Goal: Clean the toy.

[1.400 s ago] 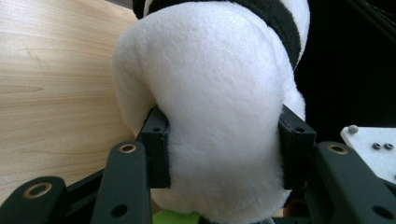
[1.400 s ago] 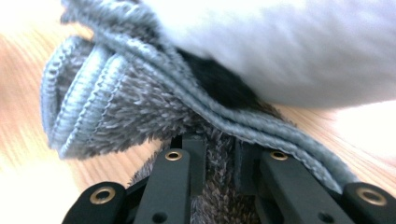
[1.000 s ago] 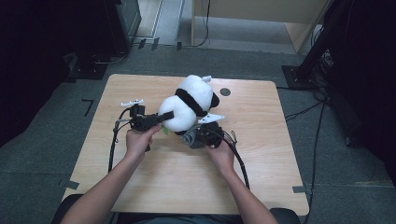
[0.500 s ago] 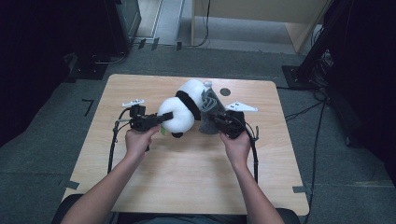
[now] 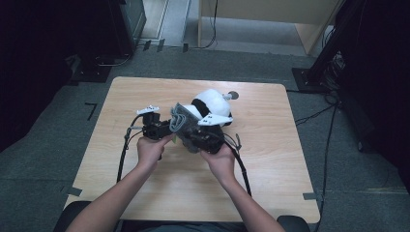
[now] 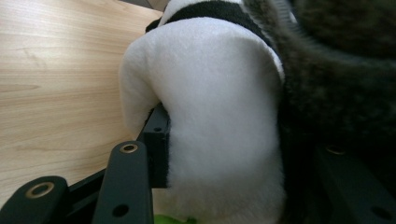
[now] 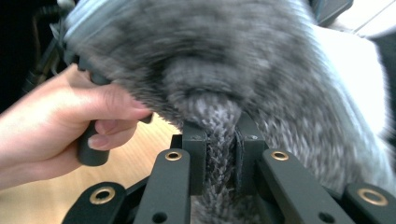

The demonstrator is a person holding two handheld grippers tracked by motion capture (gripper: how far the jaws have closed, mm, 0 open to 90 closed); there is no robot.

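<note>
High view shows a person seated at the near edge of a wooden table (image 5: 145, 92), both forearms reaching in toward its middle, where a black-and-white plush toy (image 5: 210, 102) is held up between two grippers, a little toward the far edge. A grey knitted piece (image 5: 180, 122) is being worked over the end of the toy that points to the left edge. The left gripper (image 5: 162, 129) comes at the toy from the left; in the left gripper view its jaws are pressed into the white plush (image 6: 219, 107), one black jaw sunk into the fur and the other dim behind the grey knit (image 6: 336, 84), so it is clamped on the toy. The right gripper (image 5: 196, 135) sits just beside it, nearer the person; in the right gripper view its two jaws are pinched tight on a fold of the grey knit (image 7: 222, 140), with the fabric bunched above them. The person's left hand (image 7: 60, 121) is close by there, wrapped round a dark handle.
</note>
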